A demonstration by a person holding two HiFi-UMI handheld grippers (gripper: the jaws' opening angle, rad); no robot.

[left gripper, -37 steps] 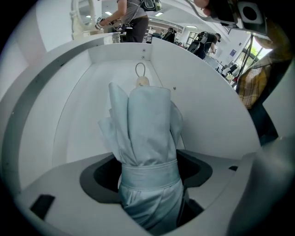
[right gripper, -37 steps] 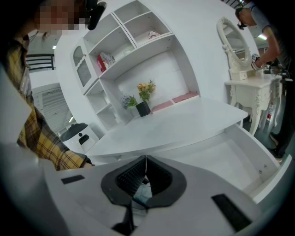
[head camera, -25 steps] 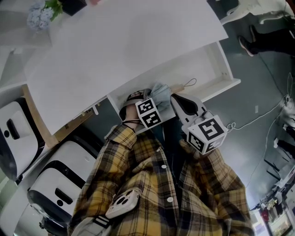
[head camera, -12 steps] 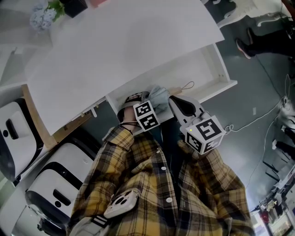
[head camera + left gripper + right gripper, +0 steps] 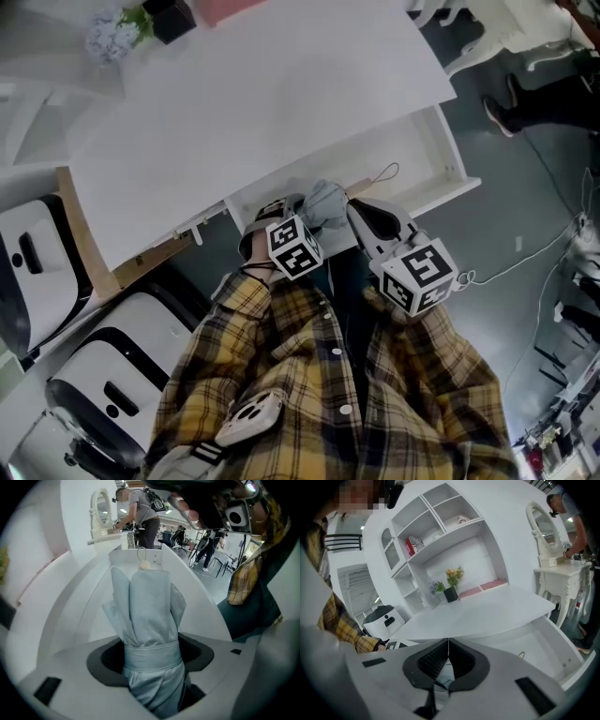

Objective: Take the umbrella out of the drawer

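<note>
A folded pale blue-grey umbrella (image 5: pixel 150 616), with a strap wound round it, is clamped between the jaws of my left gripper (image 5: pixel 152 667). Its wooden handle end and cord loop (image 5: pixel 142 558) point away over the open white drawer (image 5: pixel 91 592). In the head view the umbrella (image 5: pixel 326 202) sits at the drawer's near left end, with my left gripper (image 5: pixel 309 221) shut on it. My right gripper (image 5: pixel 361 208) hovers just to its right over the drawer (image 5: pixel 452 176). The right gripper (image 5: pixel 448 660) has its ribbed pads pressed together with nothing between them.
The white desk top (image 5: pixel 253 103) overhangs the drawer. A flower pot (image 5: pixel 117 33) stands at its far left corner. White rounded appliances (image 5: pixel 103 394) sit on the floor to the left. A cable (image 5: pixel 525 253) trails on the floor at right. Shelves (image 5: pixel 436 531) rise behind the desk.
Hardly anything differs. My left gripper keeps its hold on the umbrella and has drawn slightly toward the person's body. The right gripper stays beside it.
</note>
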